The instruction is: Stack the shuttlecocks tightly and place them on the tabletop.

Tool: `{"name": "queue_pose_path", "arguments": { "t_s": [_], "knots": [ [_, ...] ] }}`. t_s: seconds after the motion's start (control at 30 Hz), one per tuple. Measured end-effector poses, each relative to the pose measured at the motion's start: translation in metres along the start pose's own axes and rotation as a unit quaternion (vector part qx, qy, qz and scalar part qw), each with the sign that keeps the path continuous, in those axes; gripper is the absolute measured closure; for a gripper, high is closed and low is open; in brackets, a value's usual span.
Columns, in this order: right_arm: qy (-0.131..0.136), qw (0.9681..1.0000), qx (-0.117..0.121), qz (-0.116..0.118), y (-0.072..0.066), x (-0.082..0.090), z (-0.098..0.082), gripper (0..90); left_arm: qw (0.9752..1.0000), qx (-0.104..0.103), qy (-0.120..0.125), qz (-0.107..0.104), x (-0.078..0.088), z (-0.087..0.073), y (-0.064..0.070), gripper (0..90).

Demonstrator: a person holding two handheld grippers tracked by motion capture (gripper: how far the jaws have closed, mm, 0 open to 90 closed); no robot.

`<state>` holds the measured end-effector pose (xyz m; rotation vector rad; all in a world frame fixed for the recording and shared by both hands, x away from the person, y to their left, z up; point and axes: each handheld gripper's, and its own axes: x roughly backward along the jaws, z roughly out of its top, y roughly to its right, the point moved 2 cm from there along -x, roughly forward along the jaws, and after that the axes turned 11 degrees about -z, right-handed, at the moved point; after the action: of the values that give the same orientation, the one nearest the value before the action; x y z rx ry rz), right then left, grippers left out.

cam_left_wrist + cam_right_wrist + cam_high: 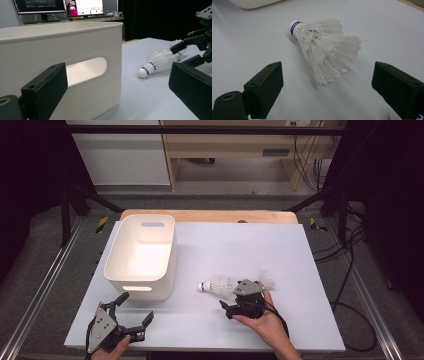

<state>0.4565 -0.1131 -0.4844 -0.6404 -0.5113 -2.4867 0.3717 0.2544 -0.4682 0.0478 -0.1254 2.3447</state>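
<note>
Right claw [327, 82] wide open, empty, straddling shuttlecock [324, 47] skirt on counter [280, 250]; left claw [134, 312] open, empty; risk: closing crushes feathers or flicks it away

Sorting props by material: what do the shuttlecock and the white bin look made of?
Shuttlecock: likely plastic, with a slotted translucent white skirt and a smooth white cap with a blue band. Bin: probably moulded plastic, with matte cream walls, rounded corners and cut-out handles.

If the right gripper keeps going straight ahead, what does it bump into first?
Most likely the shuttlecock: it lies on its side straight ahead of the right gripper, feathers nearest, between the open jaws' line.
</note>
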Motion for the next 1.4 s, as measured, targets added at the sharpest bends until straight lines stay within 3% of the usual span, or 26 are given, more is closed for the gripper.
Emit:
{"name": "queue_pose_path", "arguments": {
  "t_s": [0.63, 1.4],
  "knots": [
    [0.033, 0.9984, -0.024, -0.039, 0.034, 0.031, -0.003, 6.6, 1.0000, 0.000, 0.002, 0.001, 0.001, 0.000, -0.001, 2.2],
    [0.035, 0.9942, -0.062, -0.081, 0.084, 0.058, -0.020, 5.1, 1.0000, -0.002, 0.002, 0.001, 0.000, 0.000, -0.001, 2.2]
  ]
}}
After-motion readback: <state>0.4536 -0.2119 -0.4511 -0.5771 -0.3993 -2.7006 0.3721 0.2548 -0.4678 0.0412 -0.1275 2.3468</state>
